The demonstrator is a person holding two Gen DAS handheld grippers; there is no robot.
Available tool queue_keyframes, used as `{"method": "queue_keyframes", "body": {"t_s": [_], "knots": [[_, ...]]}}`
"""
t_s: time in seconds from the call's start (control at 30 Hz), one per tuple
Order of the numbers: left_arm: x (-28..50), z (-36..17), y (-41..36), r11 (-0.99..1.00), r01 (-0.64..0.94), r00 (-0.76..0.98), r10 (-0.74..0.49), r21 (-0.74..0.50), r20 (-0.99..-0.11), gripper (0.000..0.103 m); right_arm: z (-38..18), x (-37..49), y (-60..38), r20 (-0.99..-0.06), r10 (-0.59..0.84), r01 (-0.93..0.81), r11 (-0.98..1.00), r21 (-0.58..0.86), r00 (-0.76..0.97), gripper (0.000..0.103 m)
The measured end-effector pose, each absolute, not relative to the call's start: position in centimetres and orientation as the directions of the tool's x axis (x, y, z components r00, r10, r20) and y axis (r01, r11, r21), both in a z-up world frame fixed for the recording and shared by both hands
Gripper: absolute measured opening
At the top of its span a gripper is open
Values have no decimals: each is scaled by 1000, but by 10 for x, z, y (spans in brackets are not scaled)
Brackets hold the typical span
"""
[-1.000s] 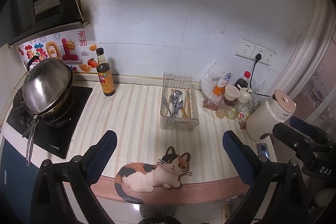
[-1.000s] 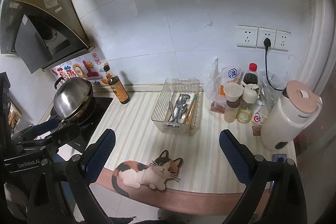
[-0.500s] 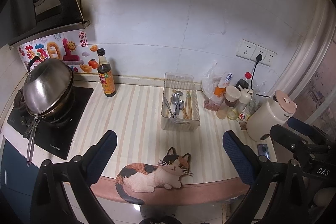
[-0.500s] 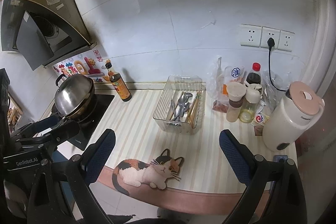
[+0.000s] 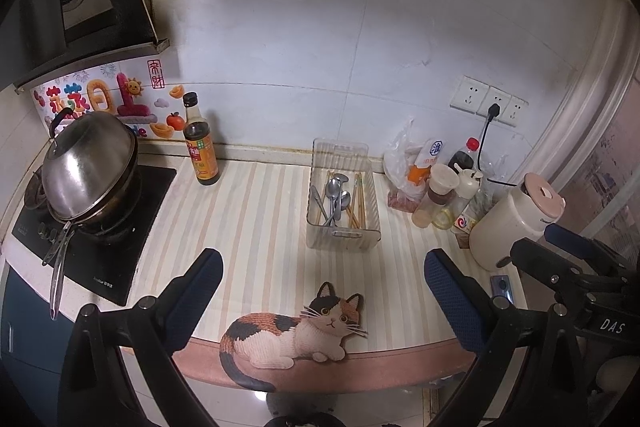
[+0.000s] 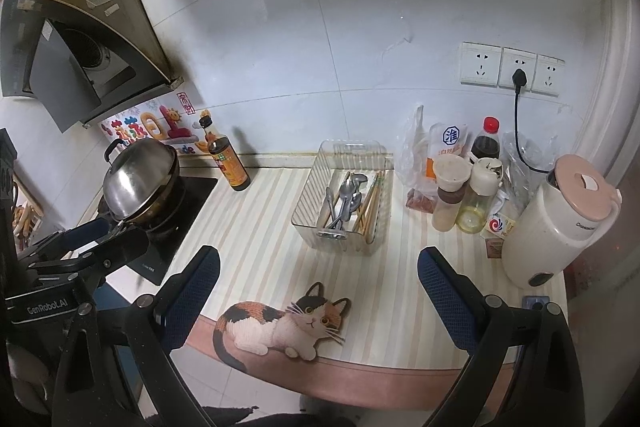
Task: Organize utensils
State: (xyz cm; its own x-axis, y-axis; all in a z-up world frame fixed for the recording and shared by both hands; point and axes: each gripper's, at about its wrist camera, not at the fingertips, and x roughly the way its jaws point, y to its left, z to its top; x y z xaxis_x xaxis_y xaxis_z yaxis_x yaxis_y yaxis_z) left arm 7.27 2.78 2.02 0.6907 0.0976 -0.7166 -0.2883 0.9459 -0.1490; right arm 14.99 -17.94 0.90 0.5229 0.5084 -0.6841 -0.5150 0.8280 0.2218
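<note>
A clear plastic utensil tray (image 5: pixel 343 239) (image 6: pixel 308 223) stands on the striped counter toward the back. It holds several metal spoons (image 5: pixel 335 197) (image 6: pixel 347 197) and wooden chopsticks (image 5: pixel 357 201) (image 6: pixel 370 205). My left gripper (image 5: pixel 322 291) is open and empty, held above the counter's front edge, well short of the tray. My right gripper (image 6: pixel 318 285) is open and empty too, at about the same distance. The right gripper also shows at the right edge of the left wrist view (image 5: pixel 576 263), and the left gripper at the left edge of the right wrist view (image 6: pixel 86 243).
A lidded wok (image 5: pixel 86 175) sits on the stove at left, with a sauce bottle (image 5: pixel 200 145) beside it. Condiment jars and bags (image 5: pixel 436 187) and a white kettle (image 5: pixel 516 223) crowd the right. A cat-shaped mat (image 5: pixel 292 335) lies at the counter's front edge.
Both grippers have pulled back and risen slightly from the counter; the tray looks a little farther away. Both stay open and empty.
</note>
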Motion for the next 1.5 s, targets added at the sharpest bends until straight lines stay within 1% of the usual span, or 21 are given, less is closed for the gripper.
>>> {"method": "queue_keyframes", "body": {"t_s": [1.5], "knots": [[80,16,30,950,-272,689,81,-153,-720,103,5,156,-177,-689,506,-513,829,222,519,100]]}}
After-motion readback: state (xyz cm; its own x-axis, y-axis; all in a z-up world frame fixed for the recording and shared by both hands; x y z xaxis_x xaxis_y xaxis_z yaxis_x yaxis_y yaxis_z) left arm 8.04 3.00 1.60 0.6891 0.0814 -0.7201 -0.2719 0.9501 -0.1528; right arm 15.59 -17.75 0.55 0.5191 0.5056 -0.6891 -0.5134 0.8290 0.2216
